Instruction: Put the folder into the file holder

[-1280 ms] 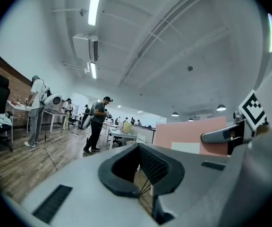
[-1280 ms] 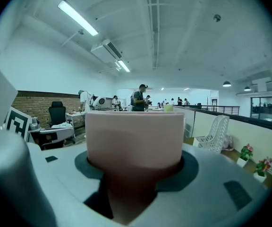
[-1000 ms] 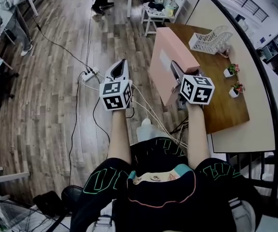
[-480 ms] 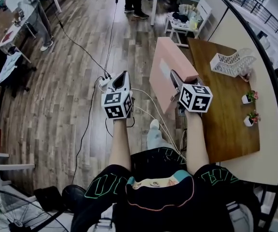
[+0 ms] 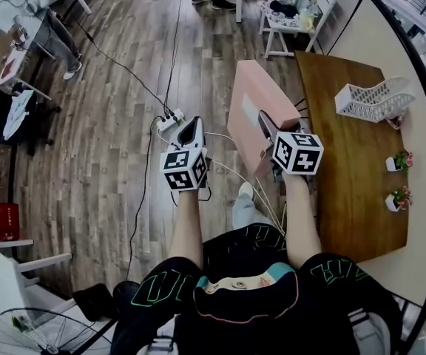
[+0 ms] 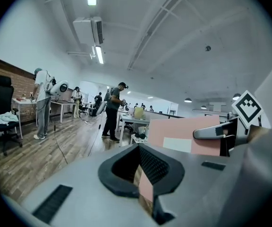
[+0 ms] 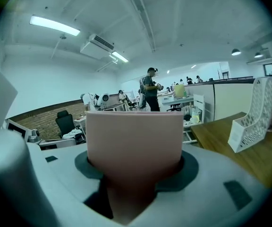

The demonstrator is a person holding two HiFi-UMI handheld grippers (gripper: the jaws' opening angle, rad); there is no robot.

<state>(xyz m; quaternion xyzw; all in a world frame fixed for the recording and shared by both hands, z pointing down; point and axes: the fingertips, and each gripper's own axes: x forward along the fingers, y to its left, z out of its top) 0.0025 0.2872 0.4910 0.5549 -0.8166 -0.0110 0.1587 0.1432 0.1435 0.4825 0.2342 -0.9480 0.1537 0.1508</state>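
We reckon the folder (image 5: pixel 251 102) is light, stiff card w/ a smooth face, so it could swing or slip. Best hold is mid near edge, which is where the right gripper (image 5: pixel 267 126) has it, jaws clamped on that edge. It's pale pink, broad & flat, w/ a white label, held up at 12 o'clock. The white mesh file holder (image 5: pixel 374 98) sits on the wooden table (image 5: pixel 346 168) at approx 2 o'clock, well apart. Left gripper (image 5: pixel 190 132): jaws nearly together, nothing in them.
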